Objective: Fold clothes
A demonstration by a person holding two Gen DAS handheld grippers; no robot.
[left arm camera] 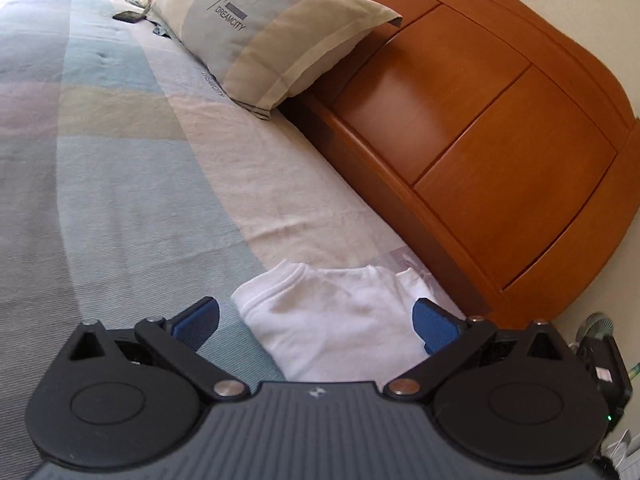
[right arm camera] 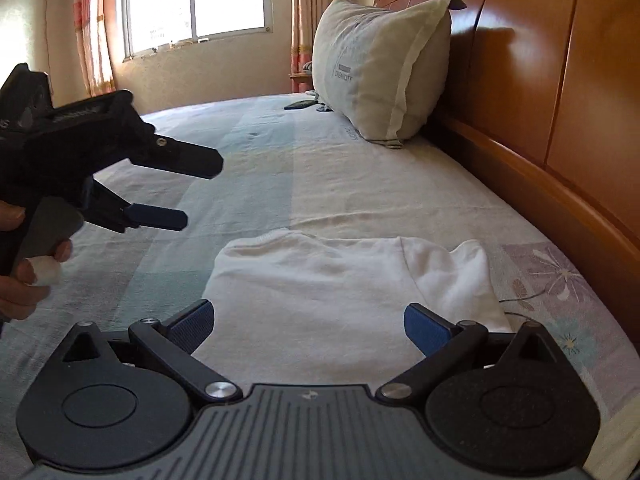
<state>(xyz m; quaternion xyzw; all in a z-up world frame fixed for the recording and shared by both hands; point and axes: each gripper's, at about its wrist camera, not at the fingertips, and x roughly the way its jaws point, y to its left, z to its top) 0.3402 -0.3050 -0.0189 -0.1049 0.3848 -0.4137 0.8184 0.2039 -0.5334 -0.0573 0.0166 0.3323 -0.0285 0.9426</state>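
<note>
On the bed (right arm camera: 280,168), close under the wooden headboard (right arm camera: 560,92), a white folded garment (right arm camera: 320,280) lies flat with a loose sleeve bunched at its headboard side. The right claw (right arm camera: 308,322) hovers wide and empty just above it; the left claw (right arm camera: 192,192) is also wide, off to the side. A one-layer pinch would likely undo the fold.

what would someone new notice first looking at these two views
Probably the white garment, lying partly folded on the striped bedsheet near the wooden headboard. Both grippers are open above it: the right gripper close over its near edge, the left gripper off to the left, holding nothing. Farther up the bed, a pale pillow leans against the headboard.
</note>
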